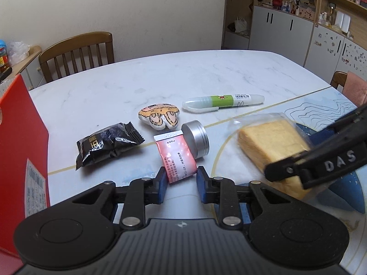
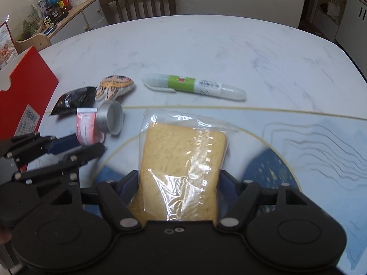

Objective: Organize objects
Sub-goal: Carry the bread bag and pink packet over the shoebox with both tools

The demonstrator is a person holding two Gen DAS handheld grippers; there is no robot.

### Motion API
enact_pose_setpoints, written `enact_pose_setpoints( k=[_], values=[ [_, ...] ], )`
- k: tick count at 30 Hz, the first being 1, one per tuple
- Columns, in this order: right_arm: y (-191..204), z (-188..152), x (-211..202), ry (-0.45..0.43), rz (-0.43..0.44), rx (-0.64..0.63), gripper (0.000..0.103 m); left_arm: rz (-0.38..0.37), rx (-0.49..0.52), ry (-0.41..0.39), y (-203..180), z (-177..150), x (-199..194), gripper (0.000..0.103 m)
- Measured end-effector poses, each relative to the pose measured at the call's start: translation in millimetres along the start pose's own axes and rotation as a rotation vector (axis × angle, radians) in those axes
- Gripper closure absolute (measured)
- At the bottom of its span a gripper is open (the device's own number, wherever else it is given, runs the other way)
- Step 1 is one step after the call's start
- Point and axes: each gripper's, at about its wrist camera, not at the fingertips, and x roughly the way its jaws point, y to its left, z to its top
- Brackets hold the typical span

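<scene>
Two wrist fisheye views, both angled down across a marble table (image 1: 206, 73) toward a wooden chair (image 2: 140, 0) and pale wall. Left view close over a pink sachet (image 1: 176, 158); right view close over bagged bread (image 2: 181, 167), apparently from further right. Shared: sachet, tin (image 1: 197, 141), pen (image 2: 195, 87), bread.

"DAS" in white on the right gripper (image 1: 305, 160) arm — other print too small or blurred
</scene>
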Motion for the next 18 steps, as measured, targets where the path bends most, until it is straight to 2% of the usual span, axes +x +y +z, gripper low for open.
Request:
enact_pose_setpoints(
  k=[18],
  values=[
    [13,-48,-62,-0.053,0.048,-0.048,0.033,-0.064,-0.063,0.0,-19,-25,-73,0.077]
  ],
)
